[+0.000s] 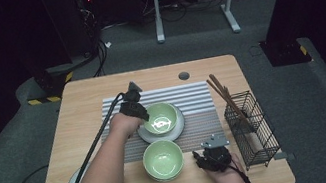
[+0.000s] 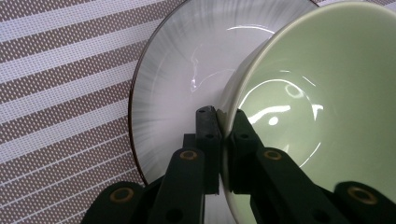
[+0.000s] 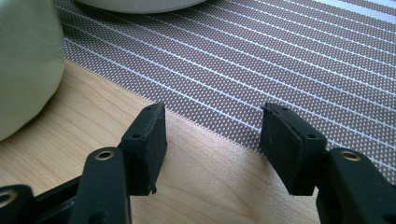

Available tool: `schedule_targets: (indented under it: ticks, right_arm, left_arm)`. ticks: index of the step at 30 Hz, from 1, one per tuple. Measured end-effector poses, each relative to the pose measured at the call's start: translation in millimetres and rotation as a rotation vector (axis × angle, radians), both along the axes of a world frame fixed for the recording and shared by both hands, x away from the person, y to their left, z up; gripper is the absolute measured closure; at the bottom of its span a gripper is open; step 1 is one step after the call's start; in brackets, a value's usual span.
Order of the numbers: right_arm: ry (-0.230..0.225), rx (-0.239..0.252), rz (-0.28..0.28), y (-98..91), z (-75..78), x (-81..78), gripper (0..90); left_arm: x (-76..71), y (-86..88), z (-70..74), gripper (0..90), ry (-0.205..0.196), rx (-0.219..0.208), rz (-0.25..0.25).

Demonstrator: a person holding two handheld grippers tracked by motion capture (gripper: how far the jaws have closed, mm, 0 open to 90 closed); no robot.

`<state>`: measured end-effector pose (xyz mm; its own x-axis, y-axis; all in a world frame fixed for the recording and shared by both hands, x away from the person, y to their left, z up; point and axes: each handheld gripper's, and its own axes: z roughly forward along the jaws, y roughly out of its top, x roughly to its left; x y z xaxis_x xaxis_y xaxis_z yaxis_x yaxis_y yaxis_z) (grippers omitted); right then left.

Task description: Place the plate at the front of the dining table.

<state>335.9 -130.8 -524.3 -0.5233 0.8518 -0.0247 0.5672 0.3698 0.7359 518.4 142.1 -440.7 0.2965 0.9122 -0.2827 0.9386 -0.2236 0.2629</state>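
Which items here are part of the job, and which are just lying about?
In the job:
- far green bowl, its rim pinched by the left gripper
- white plate under that bowl
- near green bowl

Lying about:
- wire basket with chopsticks
- striped mat
- right gripper, fingers open, holding nothing

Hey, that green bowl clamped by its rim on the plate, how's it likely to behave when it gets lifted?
The green bowl looks glazed and glossy, so probably slippery. The left gripper pinches only its rim, so it may tilt or swing. It seems ceramic: likely rigid, fairly heavy, and chippable against the plate.
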Motion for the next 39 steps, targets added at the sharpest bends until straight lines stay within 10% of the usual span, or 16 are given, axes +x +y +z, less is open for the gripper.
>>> schedule_targets:
  ticks: [39]
  right_arm:
    - [0.000, -0.002, 0.000, 0.1, 0.0, -0.1, 40.9]
  left_arm:
    - [7.6, 2.9, -9.4, 84.3, 0.015, -0.007, 0.038]
